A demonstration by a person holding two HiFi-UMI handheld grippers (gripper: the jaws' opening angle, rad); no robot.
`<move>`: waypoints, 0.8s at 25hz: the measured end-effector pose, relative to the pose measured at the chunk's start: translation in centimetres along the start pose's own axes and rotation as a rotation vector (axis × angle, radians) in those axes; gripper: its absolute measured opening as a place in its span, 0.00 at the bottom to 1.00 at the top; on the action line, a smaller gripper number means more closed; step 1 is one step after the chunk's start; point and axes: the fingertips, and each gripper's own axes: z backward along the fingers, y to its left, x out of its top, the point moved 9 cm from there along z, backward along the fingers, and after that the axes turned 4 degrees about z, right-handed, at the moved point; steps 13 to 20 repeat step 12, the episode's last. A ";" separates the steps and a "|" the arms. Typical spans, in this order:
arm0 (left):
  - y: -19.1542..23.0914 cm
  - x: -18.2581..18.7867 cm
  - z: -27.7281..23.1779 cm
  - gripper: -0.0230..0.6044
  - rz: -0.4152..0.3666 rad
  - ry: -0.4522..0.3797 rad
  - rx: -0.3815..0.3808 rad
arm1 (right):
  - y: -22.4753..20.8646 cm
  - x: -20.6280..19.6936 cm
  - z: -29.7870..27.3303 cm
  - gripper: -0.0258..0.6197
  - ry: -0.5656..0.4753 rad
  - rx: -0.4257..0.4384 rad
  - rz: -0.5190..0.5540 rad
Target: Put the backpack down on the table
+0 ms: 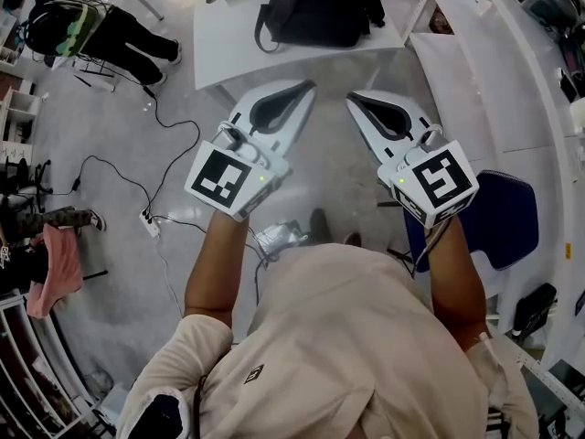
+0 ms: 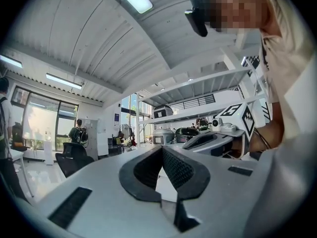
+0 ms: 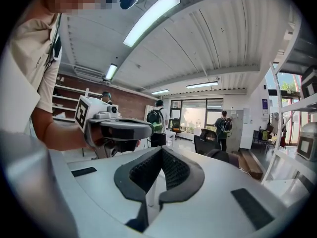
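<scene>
At the top of the head view, a black fabric backpack [image 1: 320, 7] lies on a white rectangular worktop [image 1: 224, 35]. It sits toward the near right corner and no tongs are touching it. Its long axis runs across the view from left to right, and a dark carry strap [image 1: 262, 27] loops out of its left end. From so steep an angle it seems to lie flat rather than stand, though that is hard to judge.

Both tongs are held out over the grey floor [image 1: 119, 273], well short of the worktop, with their tips aimed toward the bag. The left tongs [image 1: 307, 87] are pressed fully together with nothing between the pads, and the right tongs [image 1: 353, 100] are the same, as each gripper view confirms. The backpack lies straight ahead of the pair. The left tips are slightly nearer, roughly in line with the strap end.

With the bag resting on the worktop and both tongs empty, the set-down looks done.
</scene>
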 end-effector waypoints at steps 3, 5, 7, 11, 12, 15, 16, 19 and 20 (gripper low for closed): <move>-1.9 -0.1 0.0 0.06 -0.006 -0.003 -0.004 | 0.3 -0.2 1.9 0.08 0.001 -0.004 -0.003; -2.8 -0.1 0.0 0.06 -0.005 -0.003 -0.003 | 0.5 -0.4 2.9 0.08 0.002 -0.005 -0.003; -3.7 0.0 0.0 0.06 0.003 0.006 0.000 | 0.6 -0.6 3.7 0.08 0.004 -0.007 -0.006; -5.2 -0.1 -0.1 0.06 0.004 0.015 0.002 | 0.8 -0.9 5.1 0.08 0.007 -0.009 -0.012; -5.5 -0.2 -0.1 0.06 0.003 0.018 0.003 | 0.8 -0.9 5.4 0.08 0.006 -0.008 -0.013; -5.5 -0.2 -0.1 0.06 0.003 0.018 0.003 | 0.8 -0.9 5.4 0.08 0.006 -0.008 -0.013; -5.5 -0.2 -0.1 0.06 0.003 0.018 0.003 | 0.8 -0.9 5.4 0.08 0.006 -0.008 -0.013; -5.5 -0.2 -0.1 0.06 0.003 0.018 0.003 | 0.8 -0.9 5.4 0.08 0.006 -0.008 -0.013; -5.5 -0.2 -0.1 0.06 0.003 0.018 0.003 | 0.8 -0.9 5.4 0.08 0.006 -0.008 -0.013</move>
